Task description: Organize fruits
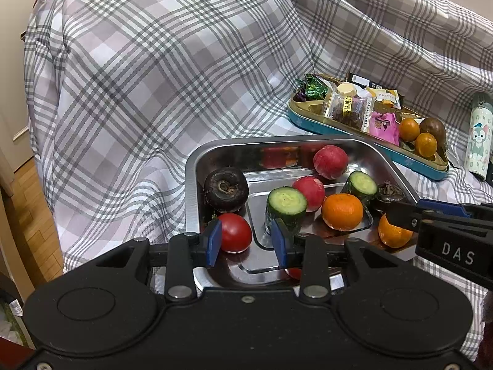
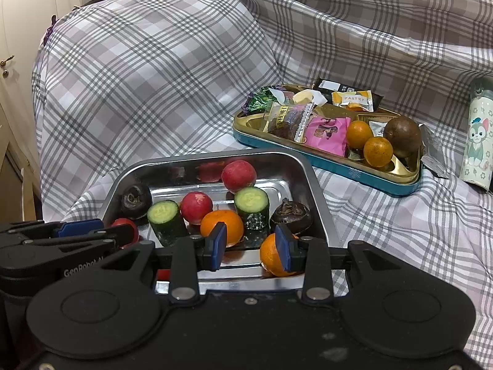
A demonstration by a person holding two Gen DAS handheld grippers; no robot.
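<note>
1. Nearest the lens in the left wrist view, the left gripper stands with its blue pads apart, grasping nothing. A tomato sits just behind its left pad, at the lower left of the steel tray.
2. Lower centre of the right wrist view, the right gripper is likewise spread. A small orange lies against the inner face of its right pad, but the pads do not clamp it.
3. Middle of the frame, the tray holds a mixed lot: a second orange, two cucumber pieces, two red radish-like rounds, a dark round root at the left wall and another dark knobbly one at the right.
4. Farther back, at the right of the frame, a blue-sided tin with a gold inner tray carries wrapped snacks on its left side and, on its right, two small oranges beside a brown round fruit.
5. At the far right edge stands a printed bottle, on the checked cloth that covers everything behind.
6. Judgement: fruit lies in both containers and the steel tray is still unsorted by kind, so some sorting appears to remain. Which container is the goal, I cannot tell; the scene fits fruit going to the tin as well as fruit coming from it.
</note>
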